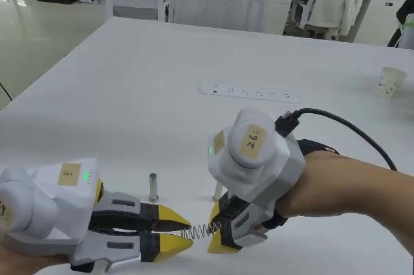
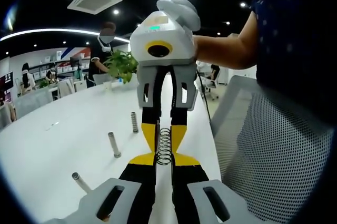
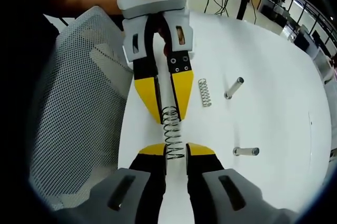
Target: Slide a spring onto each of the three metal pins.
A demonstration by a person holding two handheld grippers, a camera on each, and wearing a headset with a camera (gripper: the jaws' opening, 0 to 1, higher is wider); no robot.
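Observation:
A small steel spring (image 1: pixel 202 228) hangs level just above the white table (image 1: pixel 129 81), gripped at both ends. My left gripper (image 1: pixel 186 230) is shut on its left end and my right gripper (image 1: pixel 217 230) is shut on its right end. In the left gripper view the spring (image 2: pixel 164 146) runs from my own jaws (image 2: pixel 164 159) to the facing right gripper (image 2: pixel 164 134). One bare pin (image 1: pixel 153 187) stands upright behind the left gripper. Two bare pins (image 3: pixel 233 88) (image 3: pixel 246 151) and another spring (image 3: pixel 204 92), upright near them, show in the right gripper view.
A white power strip (image 1: pixel 249 92) lies flat mid-table and a paper cup (image 1: pixel 391 81) stands far right. A black cable (image 1: pixel 349 129) trails from the right gripper. The table's near edge is just below the grippers, with a mesh chair (image 3: pixel 79 103) beside it.

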